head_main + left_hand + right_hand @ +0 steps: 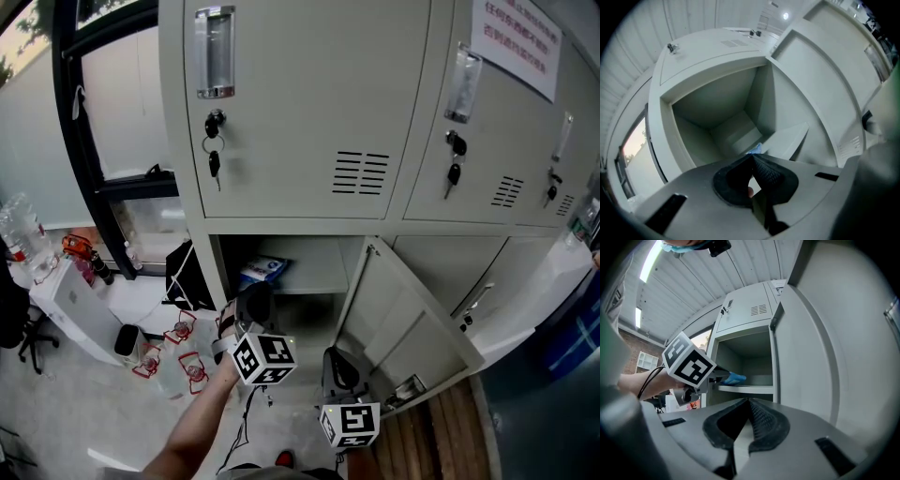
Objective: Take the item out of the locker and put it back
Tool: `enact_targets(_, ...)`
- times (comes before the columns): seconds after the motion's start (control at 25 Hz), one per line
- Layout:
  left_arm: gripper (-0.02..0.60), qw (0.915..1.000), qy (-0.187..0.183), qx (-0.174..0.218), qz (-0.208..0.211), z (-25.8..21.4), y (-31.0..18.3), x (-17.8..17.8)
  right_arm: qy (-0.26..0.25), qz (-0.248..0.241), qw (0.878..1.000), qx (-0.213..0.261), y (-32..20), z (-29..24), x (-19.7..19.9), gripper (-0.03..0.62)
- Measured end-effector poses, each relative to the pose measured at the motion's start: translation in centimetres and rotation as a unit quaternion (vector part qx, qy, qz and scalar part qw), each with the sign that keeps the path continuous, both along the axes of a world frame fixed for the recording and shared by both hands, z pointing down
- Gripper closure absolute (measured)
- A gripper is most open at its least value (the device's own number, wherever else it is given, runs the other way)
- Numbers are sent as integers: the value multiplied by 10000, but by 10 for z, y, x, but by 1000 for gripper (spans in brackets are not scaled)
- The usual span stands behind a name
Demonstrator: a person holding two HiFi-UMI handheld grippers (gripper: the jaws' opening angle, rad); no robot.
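Two tools are pointing level at the locker [309,141]: left tool [752,157] pinching the blue packet [265,270] on its shelf [750,389], right tool [747,401] hovering closed and empty.

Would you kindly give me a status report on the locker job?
Left tool shut on blue packet at shelf edge. Right tool shut, empty. Locker door open.

locker [300,112] pale grey-beige, same inside. packet [264,270] blue and white. left gripper [752,160] and right gripper [748,403]: grey bodies, black cross-hatched pads, cubes white with black square markers. notice [523,36] white with red print. keys [215,164] black. window frame [82,141] black. bottles [192,367] clear with red. floor strip [441,436] brown wood grain.
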State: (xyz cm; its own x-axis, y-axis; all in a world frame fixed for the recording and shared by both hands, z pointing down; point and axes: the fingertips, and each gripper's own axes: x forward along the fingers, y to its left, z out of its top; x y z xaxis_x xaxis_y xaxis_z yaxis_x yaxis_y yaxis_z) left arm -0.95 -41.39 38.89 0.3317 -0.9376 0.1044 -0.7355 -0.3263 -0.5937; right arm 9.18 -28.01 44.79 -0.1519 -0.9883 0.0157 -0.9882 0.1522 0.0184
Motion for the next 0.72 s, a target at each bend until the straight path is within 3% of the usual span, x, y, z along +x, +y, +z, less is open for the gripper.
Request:
enact_targets(0.24,558,9946,964,187,341,-43,27,-2,51,43,9999,94,7,-10,3,576)
enact_targets(0.44,558,9837,1608,-90,798,-56,56,-2,76,55,9998,173,14,-17,3,576)
enact_targets(0.72,558,9722,2098,-388,962,-49,82,-15,69,26,9998,182,23,-18,0,576)
